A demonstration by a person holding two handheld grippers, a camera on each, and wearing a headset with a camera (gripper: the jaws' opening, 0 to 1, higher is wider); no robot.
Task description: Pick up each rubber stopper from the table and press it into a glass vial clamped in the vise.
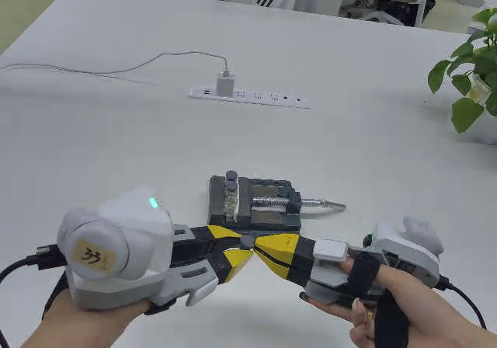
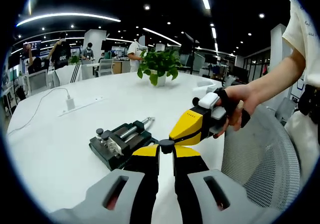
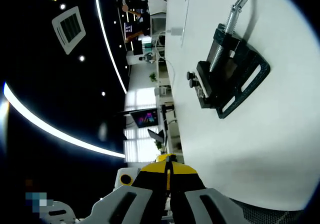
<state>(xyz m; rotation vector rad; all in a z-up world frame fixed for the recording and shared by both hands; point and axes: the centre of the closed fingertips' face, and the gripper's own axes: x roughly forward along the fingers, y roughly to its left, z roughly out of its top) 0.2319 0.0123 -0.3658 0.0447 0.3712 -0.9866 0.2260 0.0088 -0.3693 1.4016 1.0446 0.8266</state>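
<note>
Head view: round grey stopper [image 1: 247, 241] in left gripper [image 1: 241, 246] jaws; blocky vise [image 1: 268, 217] beyond.

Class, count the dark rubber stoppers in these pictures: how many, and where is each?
3. A rear stopper and a front stopper cap vials clamped in the vise; a third stopper sits where the left gripper and right gripper tips meet. Others may be hidden.

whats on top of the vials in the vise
A dark stopper caps each of the two vials clamped in the vise. The vise jaws cover the vials' lower parts.
</note>
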